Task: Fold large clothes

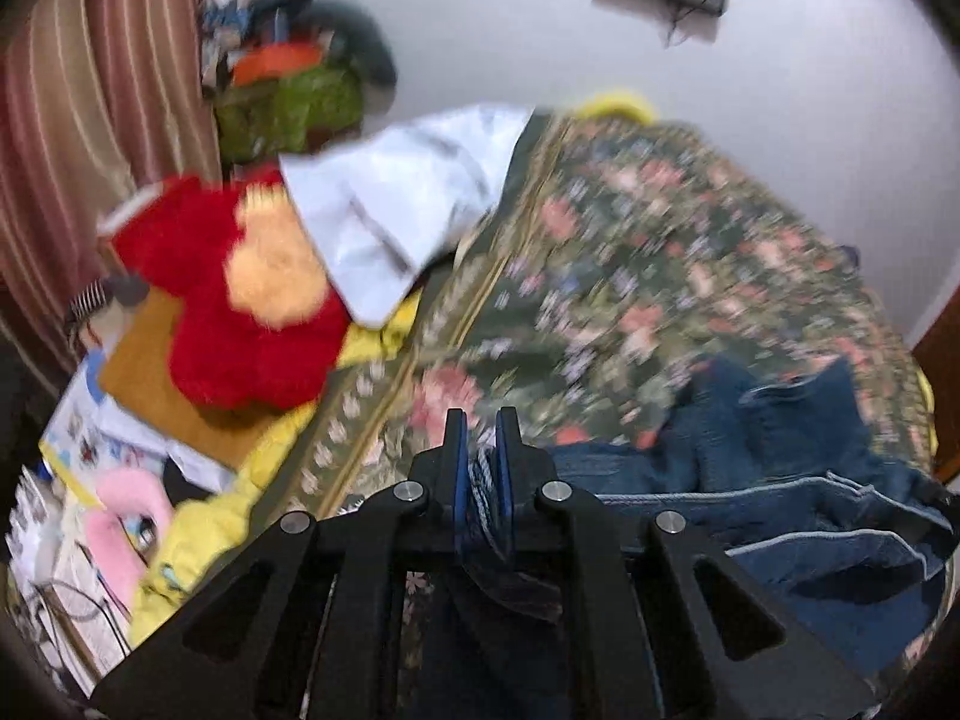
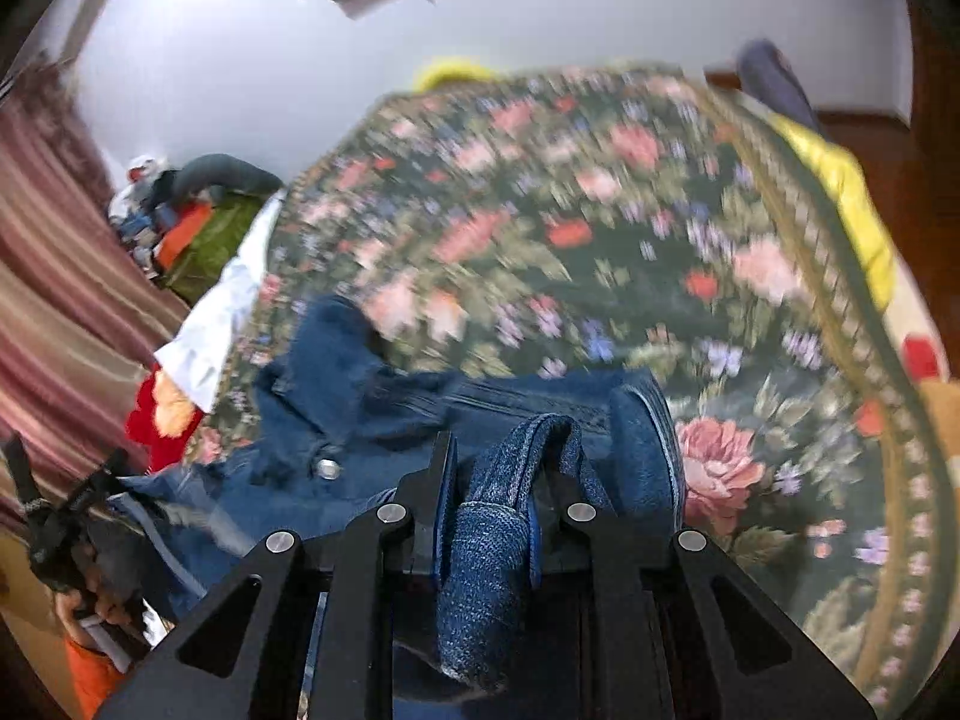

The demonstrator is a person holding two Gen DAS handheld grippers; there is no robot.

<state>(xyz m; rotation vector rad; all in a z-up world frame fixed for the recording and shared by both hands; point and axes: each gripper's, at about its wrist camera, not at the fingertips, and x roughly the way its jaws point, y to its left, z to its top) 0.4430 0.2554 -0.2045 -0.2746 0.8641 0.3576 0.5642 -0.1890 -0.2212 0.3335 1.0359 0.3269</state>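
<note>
Denim, dark blue — the jeans (image 2: 384, 420) lie crumpled on the near part of the floral bedspread (image 2: 600, 228), and I have them by both grippers. My left gripper (image 1: 482, 420) has its fingers pressed nearly together with a thin edge of the denim (image 1: 780, 480) pinched between the blue pads; the cloth runs back down under the jaws toward me. From that view the bulk of the jeans sits to the right and near, with pale seam lines showing on the folds.

My right gripper (image 2: 501, 438) is clamped on a thick rolled band of the same denim — it bulges up between the fingers and hangs over the near side in a fat fold. A metal button (image 2: 328, 468) shows on the jeans just left of that gripper. At the far left edge of the right view, a hand (image 2: 90, 594) with an orange sleeve is holding the other gripper.

Both views are motion-blurred. The bedspread is dark green with pink and red roses and a gold border. Left of the bed: a red and orange plush thing (image 1: 252, 300), a white cloth (image 1: 396, 204) draped over the bed's left edge, yellow bedding (image 1: 198, 534) under the spread, a striped curtain (image 1: 90, 120), and a heap of clothes (image 1: 288, 90) far left against the white wall.
</note>
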